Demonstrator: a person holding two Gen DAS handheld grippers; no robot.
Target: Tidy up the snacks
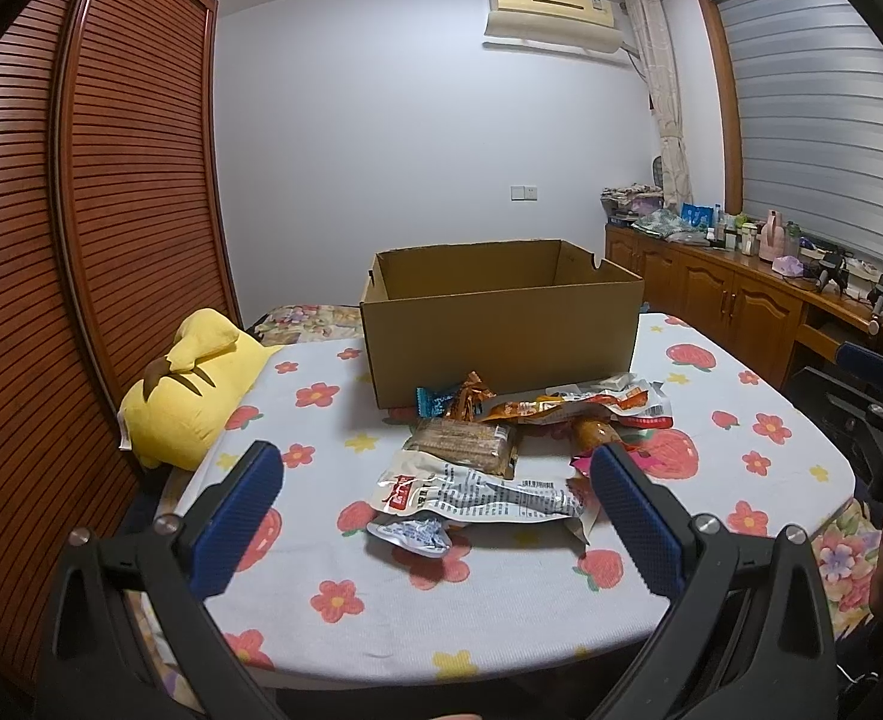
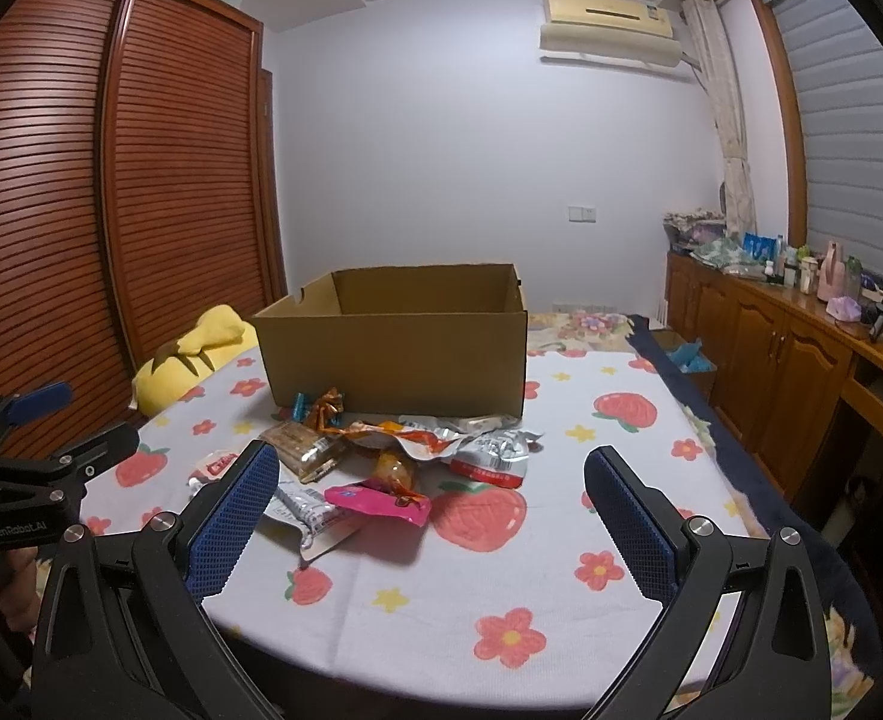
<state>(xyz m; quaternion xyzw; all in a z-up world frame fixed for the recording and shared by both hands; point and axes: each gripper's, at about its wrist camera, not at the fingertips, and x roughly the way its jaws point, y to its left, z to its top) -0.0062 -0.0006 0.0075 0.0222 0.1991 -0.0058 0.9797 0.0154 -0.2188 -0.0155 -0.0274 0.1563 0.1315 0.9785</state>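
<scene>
An open cardboard box (image 1: 501, 330) (image 2: 399, 354) stands on the flowered table, and I cannot see what is inside. In front of it lies a heap of snack packets: a silver-white bag (image 1: 477, 495), a clear cracker pack (image 1: 465, 441) (image 2: 306, 447), a pink packet (image 2: 378, 501), an orange packet (image 2: 381, 429) and a red-and-silver one (image 2: 492, 459). My left gripper (image 1: 435, 468) hangs open above the near packets, holding nothing. My right gripper (image 2: 432, 468) is open too, over the right side of the heap.
A yellow plush toy (image 1: 189, 390) (image 2: 198, 354) lies at the table's left edge beside a slatted wooden wardrobe (image 1: 81, 210). A wooden sideboard (image 2: 801, 348) crowded with bottles runs along the right wall. The table's near edge (image 2: 441, 684) curves just ahead of the grippers.
</scene>
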